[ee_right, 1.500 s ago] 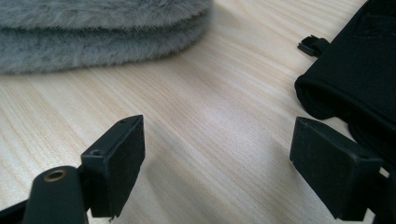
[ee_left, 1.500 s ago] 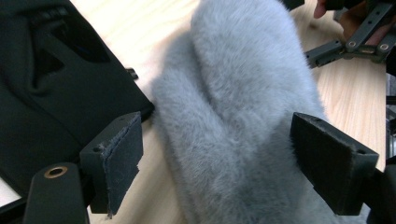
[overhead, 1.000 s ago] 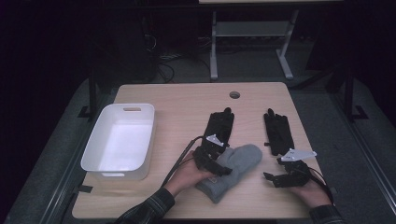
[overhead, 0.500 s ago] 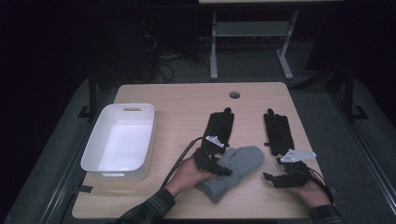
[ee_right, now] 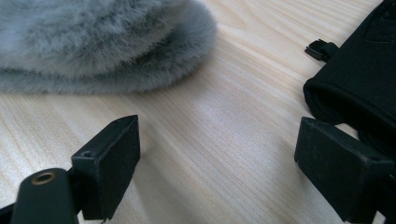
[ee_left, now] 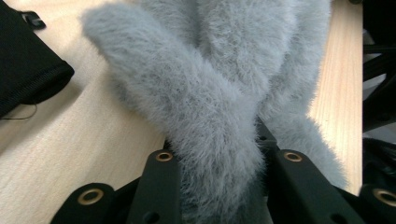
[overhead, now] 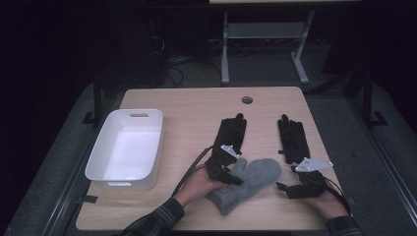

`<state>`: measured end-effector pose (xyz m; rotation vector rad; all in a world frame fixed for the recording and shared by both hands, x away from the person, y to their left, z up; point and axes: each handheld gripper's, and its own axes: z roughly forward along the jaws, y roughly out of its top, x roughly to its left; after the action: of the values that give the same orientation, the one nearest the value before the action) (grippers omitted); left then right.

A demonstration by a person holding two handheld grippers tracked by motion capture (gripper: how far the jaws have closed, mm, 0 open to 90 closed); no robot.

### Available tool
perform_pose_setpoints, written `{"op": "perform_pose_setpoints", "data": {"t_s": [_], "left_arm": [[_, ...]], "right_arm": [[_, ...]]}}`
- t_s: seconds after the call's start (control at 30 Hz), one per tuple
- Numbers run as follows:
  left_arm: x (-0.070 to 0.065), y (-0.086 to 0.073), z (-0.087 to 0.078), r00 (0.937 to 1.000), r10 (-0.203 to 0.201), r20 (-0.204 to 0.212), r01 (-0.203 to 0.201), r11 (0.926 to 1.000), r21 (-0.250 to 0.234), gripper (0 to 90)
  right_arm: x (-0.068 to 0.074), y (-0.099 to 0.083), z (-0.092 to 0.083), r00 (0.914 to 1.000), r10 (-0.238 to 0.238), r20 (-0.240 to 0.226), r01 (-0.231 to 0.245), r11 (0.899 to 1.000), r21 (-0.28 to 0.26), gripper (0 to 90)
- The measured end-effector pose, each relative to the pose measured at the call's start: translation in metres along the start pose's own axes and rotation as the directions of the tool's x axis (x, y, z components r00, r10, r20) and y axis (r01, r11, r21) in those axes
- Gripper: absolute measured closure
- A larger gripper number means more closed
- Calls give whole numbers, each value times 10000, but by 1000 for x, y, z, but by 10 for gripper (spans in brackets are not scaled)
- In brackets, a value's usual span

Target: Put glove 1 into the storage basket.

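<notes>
Pale wood-grain table [overhead: 196, 105] stands in a dark room, its near edge crossed by the person's two forearms. Nearest lies the fluffy grey mitten [overhead: 248, 182], long-piled and soft, stretched slantwise between the two hands, cuff toward the near edge and rounded tip pointing away and to the right. In the left gripper view its fur is thick and shaggy, and a thumb-like lobe [ee_left: 187, 107] runs down between the black fingers [ee_left: 159, 186]. The left gripper [overhead: 227, 173] has just been closing its fingers, and they now pinch that lobe of mitten between them. The right gripper [overhead: 284, 187] rests low on the table just right of the mitten; its fingers [ee_right: 109, 161] are spread apart with bare wood between them, grasping nothing, the mitten's rounded edge lying beyond them.

Farther out, two flat black fabric gloves lie on the wood: one [overhead: 231, 132] just behind the left gripper, the other [overhead: 293, 138] behind the right one. To the left sits a white rectangular plastic tub [overhead: 129, 147], well apart from the mitten. Beyond them a small round hole [overhead: 247, 100] opens near the table's far edge.
</notes>
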<state>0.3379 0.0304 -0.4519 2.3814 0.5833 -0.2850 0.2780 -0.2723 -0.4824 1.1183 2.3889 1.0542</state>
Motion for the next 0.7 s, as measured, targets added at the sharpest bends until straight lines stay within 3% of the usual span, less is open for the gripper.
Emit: {"op": "perform_pose_setpoints", "data": {"t_s": [0.23, 0.47, 0.7], "left_arm": [[-3, 2, -9, 10000, 5, 0, -5, 9999, -117, 763], [-9, 4, -19, 9995, 294, -125, -296, 9995, -117, 772], [-11, 6, -44, 9984, 330, -458, -355, 9978, -553, 775]], "right_arm": [[0, 0, 0, 10000, 7, -7, -7, 10000, 6, 138], [0, 0, 0, 10000, 7, -8, -7, 10000, 5, 138], [0, 0, 0, 10000, 9, -6, -9, 10000, 2, 138]]}}
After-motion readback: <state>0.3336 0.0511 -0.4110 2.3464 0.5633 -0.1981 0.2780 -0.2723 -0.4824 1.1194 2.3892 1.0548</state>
